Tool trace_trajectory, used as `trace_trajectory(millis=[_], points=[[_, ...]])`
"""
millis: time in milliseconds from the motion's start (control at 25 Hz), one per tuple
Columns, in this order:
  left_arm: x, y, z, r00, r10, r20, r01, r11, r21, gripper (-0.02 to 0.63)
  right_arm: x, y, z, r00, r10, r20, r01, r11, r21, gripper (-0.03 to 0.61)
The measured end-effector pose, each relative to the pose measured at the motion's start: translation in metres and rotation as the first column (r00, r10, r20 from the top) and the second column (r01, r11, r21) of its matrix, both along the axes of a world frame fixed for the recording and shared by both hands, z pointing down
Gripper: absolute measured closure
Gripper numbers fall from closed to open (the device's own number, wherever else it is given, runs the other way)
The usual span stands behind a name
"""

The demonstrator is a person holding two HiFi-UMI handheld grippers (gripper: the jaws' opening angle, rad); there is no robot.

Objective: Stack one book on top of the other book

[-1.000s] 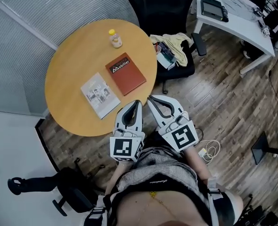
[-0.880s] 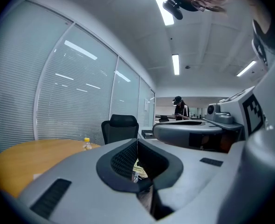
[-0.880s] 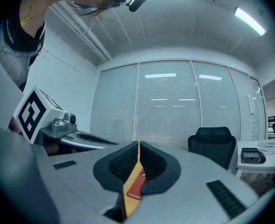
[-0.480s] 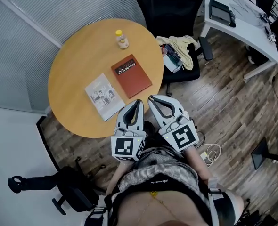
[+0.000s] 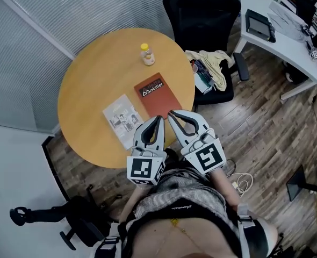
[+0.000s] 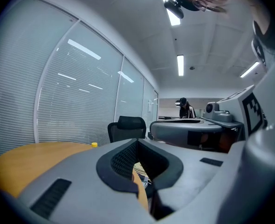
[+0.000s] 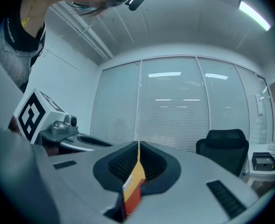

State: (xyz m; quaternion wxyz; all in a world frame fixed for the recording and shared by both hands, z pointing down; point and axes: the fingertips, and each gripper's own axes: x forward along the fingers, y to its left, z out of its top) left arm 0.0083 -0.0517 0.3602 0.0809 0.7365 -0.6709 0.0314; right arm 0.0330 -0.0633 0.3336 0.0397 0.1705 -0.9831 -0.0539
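1. The round wooden worktop (image 5: 88, 85) fills the upper left of the head view. Both books lie flat on it, side by side, with a narrow strip of wood between them; neither rests on the other.
2. The red book (image 5: 157, 94) sits at about 3 o'clock from the worktop's centre, its white-lettered cover facing up.
3. The illustrated book (image 5: 125, 120) sits at about 6 o'clock from the centre, so the red book is at roughly 2 o'clock from it.
4. A small bottle (image 5: 146, 54) with a yellow cap stands upright at about 1 o'clock, well apart from both books.
5. The left tool (image 5: 157, 117) is at the worktop's 5 o'clock rim, its tip just beside the illustrated book's near right corner. Its own view shows the jaws pressed together with nothing gripped.
6. The right tool (image 5: 172, 113) is close beside the left one, its tip near the red book's near edge. Its jaws also meet, leaving only a thin slit through which the wood and the red cover show; it holds nothing.
7. A marker cube (image 5: 145, 168) rides on the back of the left tool and another marker cube (image 5: 208, 157) on the right.
8. A black office chair (image 5: 201, 15) stands beyond the worktop at 2 o'clock, with a pale cloth (image 5: 212, 61) heaped on its seat.
9. A white desk (image 5: 279, 36) occupies the far right of the head view.
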Motion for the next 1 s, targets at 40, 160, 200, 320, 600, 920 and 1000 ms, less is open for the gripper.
trace_trajectory(millis=[40, 160, 200, 320, 600, 920, 1000], points=[[-0.005, -0.002, 0.0, 1.0, -0.004, 0.0, 0.004, 1.0, 0.001, 0.591, -0.005, -0.002, 0.0, 1.0, -0.003, 0.0, 0.003, 1.0, -0.001, 0.551], [-0.019, -0.008, 0.001, 1.0, -0.013, -0.004, 0.013, 1.0, 0.003, 0.591, -0.02, -0.008, 0.004, 1.0, -0.018, -0.015, 0.018, 1.0, 0.003, 0.551], [-0.024, -0.01, 0.002, 1.0, -0.014, -0.006, 0.014, 1.0, 0.002, 0.591, -0.026, -0.009, 0.006, 1.0, -0.022, -0.021, 0.022, 1.0, 0.003, 0.551], [-0.038, -0.014, 0.003, 1.0, -0.022, -0.016, 0.022, 1.0, -0.001, 0.591, -0.04, -0.013, 0.009, 0.999, -0.033, -0.032, 0.033, 0.999, -0.004, 0.551], [-0.066, -0.022, 0.011, 0.999, -0.029, -0.038, 0.029, 1.0, -0.008, 0.591, -0.071, -0.021, 0.015, 0.997, -0.049, -0.058, 0.049, 0.999, -0.006, 0.551], [-0.094, -0.017, 0.022, 0.998, -0.027, -0.058, 0.026, 1.0, -0.011, 0.591, -0.102, -0.02, 0.025, 0.996, -0.04, -0.081, 0.041, 0.999, 0.007, 0.551], [-0.1, -0.016, 0.026, 0.997, -0.037, -0.068, 0.036, 0.999, -0.018, 0.591, -0.107, -0.019, 0.03, 0.993, -0.043, -0.111, 0.046, 0.999, 0.023, 0.551]])
